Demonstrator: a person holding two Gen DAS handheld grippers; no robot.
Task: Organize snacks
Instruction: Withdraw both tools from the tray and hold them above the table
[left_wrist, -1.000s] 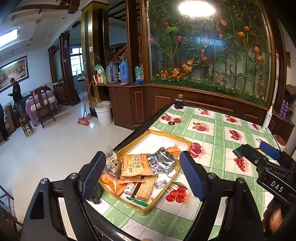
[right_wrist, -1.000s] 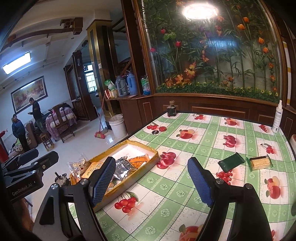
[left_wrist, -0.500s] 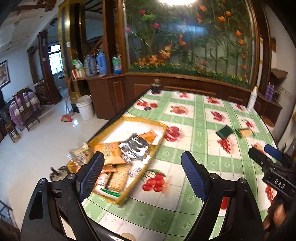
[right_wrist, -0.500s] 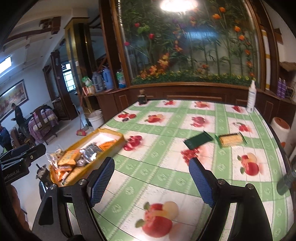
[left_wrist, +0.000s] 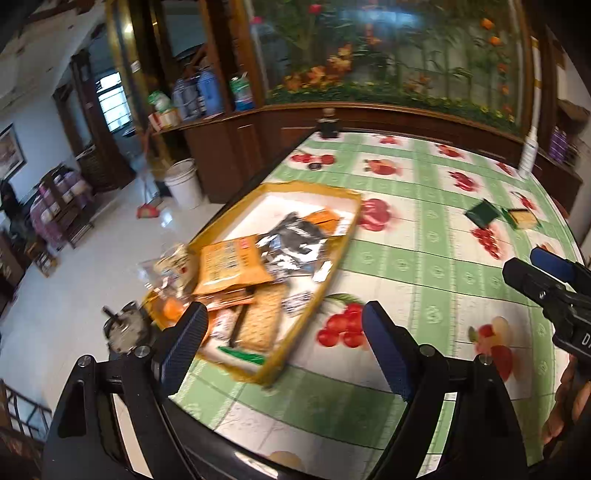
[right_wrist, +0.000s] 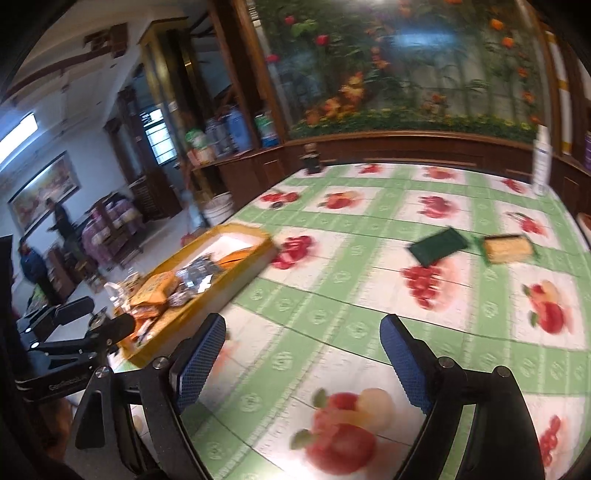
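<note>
Clearly, both grippers hang above the near end of the table (right_wrist: 332, 295), each spread wide with nothing between its blue pads. The left gripper (left_wrist: 284, 347) sits over the near left corner, just short of the yellow tray (left_wrist: 347, 221), which lies along the table's left edge with one long side almost at the drop to the floor. Inside the tray, snack packets crowd the near half: an orange packet (left_wrist: 229, 262), a silver foil packet (left_wrist: 295, 243) and a cracker pack (left_wrist: 264, 321), while the far half shows bare white bottom. A clear bag (left_wrist: 173, 262) pokes over the tray's left rim, past the table edge.

The right gripper (right_wrist: 303, 358) faces a wide run of green-checked cloth with fruit prints, bare between it and two loose snacks lying well apart from the tray toward the right side: a dark green packet (right_wrist: 439, 245) and, just beside it, a cracker packet with green ends (right_wrist: 508, 249). A white bottle (right_wrist: 541, 162) stands at the far right edge and a small dark jar (right_wrist: 312, 160) at the far edge.
</note>
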